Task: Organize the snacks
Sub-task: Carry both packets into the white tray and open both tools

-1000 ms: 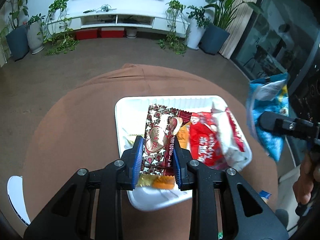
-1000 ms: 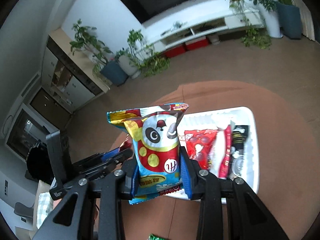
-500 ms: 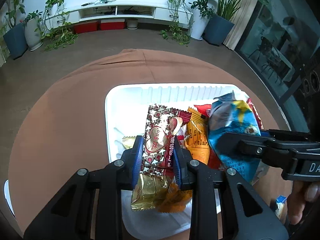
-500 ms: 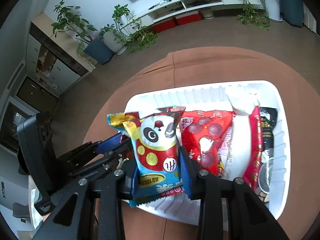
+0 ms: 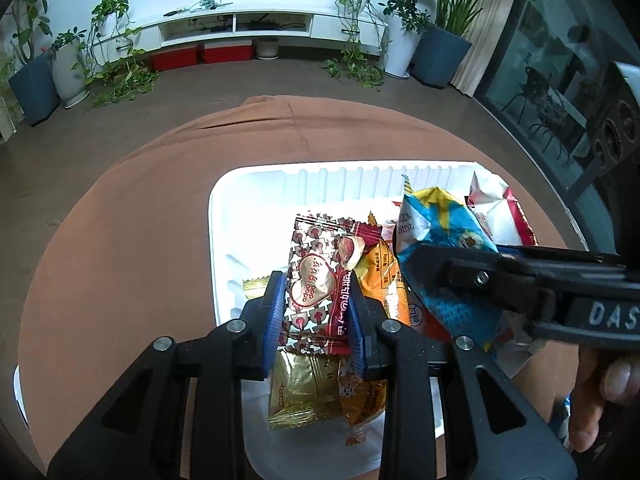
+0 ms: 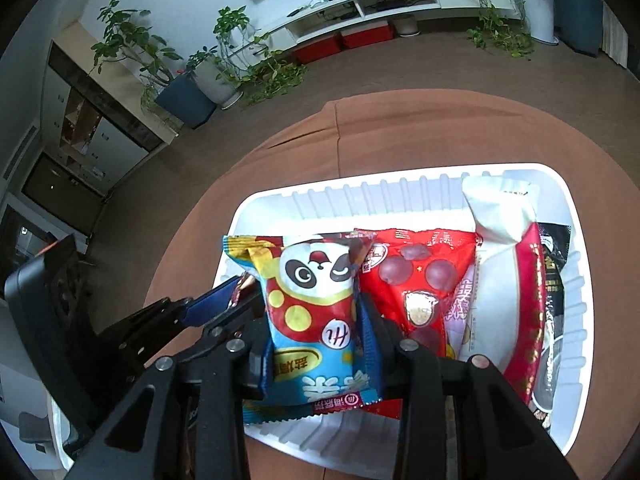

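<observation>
A white ribbed tray [image 5: 256, 184] sits on a round table with a brown cloth. My left gripper [image 5: 316, 316] is shut on a brown and red chocolate pack [image 5: 316, 276], held low over the tray's left part. My right gripper [image 6: 320, 336] is shut on a blue panda snack bag [image 6: 316, 312], held over the tray just right of the left gripper; that bag also shows in the left wrist view [image 5: 440, 248]. In the tray lie a gold pack [image 5: 300, 392], an orange pack [image 5: 380, 276], a red bag [image 6: 416, 280], a white and red bag [image 6: 500, 280] and a black pack [image 6: 554, 280].
The brown cloth [image 5: 120, 240] covers the table around the tray. A white object [image 5: 18, 392] sits at the table's left edge. Potted plants and a low white TV cabinet [image 5: 240, 24] stand across the floor. A hand [image 5: 592, 392] holds the right gripper.
Both grippers have moved forward and down over the tray. The right gripper has carried the panda bag from off the table's right side to above the tray, close beside the left gripper.
</observation>
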Available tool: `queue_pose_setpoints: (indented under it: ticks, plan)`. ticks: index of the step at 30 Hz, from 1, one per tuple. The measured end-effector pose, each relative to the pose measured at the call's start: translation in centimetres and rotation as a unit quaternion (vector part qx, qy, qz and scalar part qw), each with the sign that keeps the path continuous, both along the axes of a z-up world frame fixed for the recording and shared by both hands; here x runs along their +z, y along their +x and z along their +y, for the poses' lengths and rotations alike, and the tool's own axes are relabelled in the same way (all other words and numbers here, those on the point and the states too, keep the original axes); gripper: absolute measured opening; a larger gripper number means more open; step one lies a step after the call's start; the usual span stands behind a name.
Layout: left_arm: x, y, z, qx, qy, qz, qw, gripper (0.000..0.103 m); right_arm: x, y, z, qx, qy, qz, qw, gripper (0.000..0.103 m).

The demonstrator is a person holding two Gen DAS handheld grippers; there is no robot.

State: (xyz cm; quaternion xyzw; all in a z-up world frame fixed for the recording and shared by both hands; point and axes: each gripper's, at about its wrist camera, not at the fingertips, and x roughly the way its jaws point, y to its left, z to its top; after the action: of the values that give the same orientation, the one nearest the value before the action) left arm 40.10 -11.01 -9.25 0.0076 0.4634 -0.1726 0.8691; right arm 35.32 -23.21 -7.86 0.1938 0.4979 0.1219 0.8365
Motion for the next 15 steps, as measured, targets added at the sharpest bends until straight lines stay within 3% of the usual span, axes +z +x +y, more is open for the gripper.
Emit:
queue_pose_setpoints:
  ticks: [4, 7, 15]
  plan:
    - [0.06, -0.31, 0.15, 0.006, 0.002, 0.001, 1.0000, 0.029, -0.32, 0.71, -0.06, -0.013, 0.003, 0.006, 1.000, 0.046]
    - [0.13, -0.30, 0.39, 0.012, 0.003, -0.001, 0.9999, 0.036, -0.70, 0.88, -0.28, -0.016, 0.012, 0.005, 1.000, 0.052]
    - [0.52, -0.50, 0.72, 0.013, 0.004, -0.005, 0.9999, 0.046, -0.21, 0.20, -0.18, -0.013, 0.006, -0.006, 1.000, 0.059]
